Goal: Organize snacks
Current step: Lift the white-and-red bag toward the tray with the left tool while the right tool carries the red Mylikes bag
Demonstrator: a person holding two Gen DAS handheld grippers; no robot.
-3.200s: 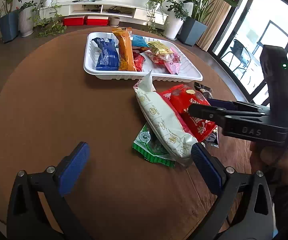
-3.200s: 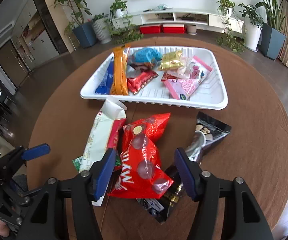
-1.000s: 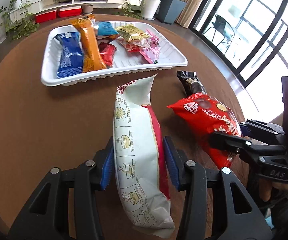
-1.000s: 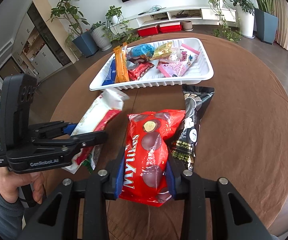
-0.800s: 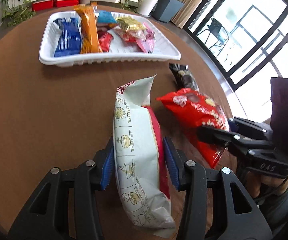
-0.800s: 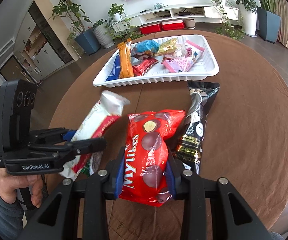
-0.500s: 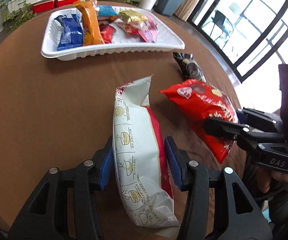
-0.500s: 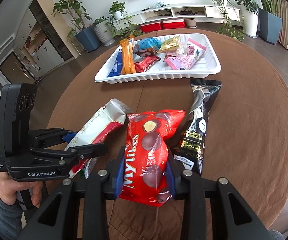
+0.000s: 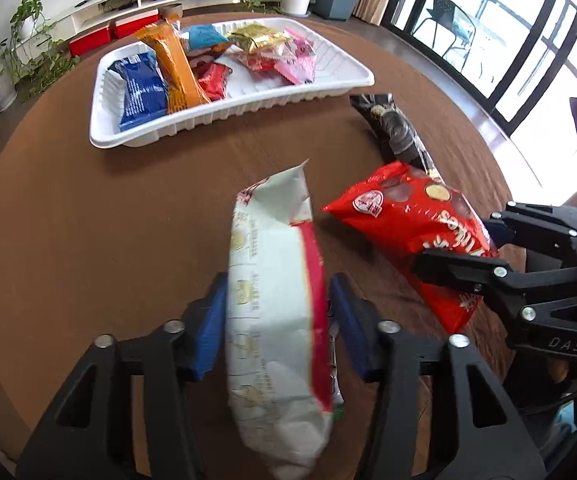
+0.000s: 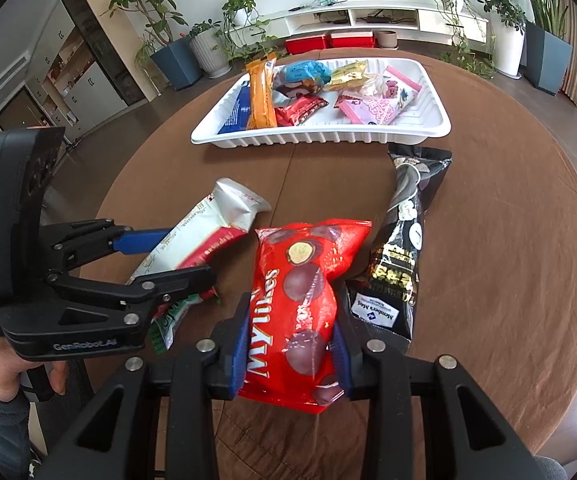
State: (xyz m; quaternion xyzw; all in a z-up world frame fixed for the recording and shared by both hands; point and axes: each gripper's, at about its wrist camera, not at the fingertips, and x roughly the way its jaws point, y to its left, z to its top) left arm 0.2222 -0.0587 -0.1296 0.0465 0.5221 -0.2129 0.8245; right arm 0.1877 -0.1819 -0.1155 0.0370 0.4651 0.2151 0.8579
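At 6 o'clock from the tray [image 10: 320, 136], left gripper [image 9: 276, 332] has just re-closed mid-body on the soft, light white packet [image 9: 272, 320]; right gripper [image 10: 288, 346] clenches the crinkly, slippery red bag [image 10: 300, 312].

The red bag [image 10: 296, 312] reads "Mylikes" in white letters along its side. The black pouch [image 10: 398, 264] carries a white label with "Member's Mark" (the gold print above it is too small to read). The left gripper [image 10: 160, 256] body shows "GenRobot.AI" and a small "Data Acquisition System" tag. The right gripper [image 9: 484, 248] bears "DAS".
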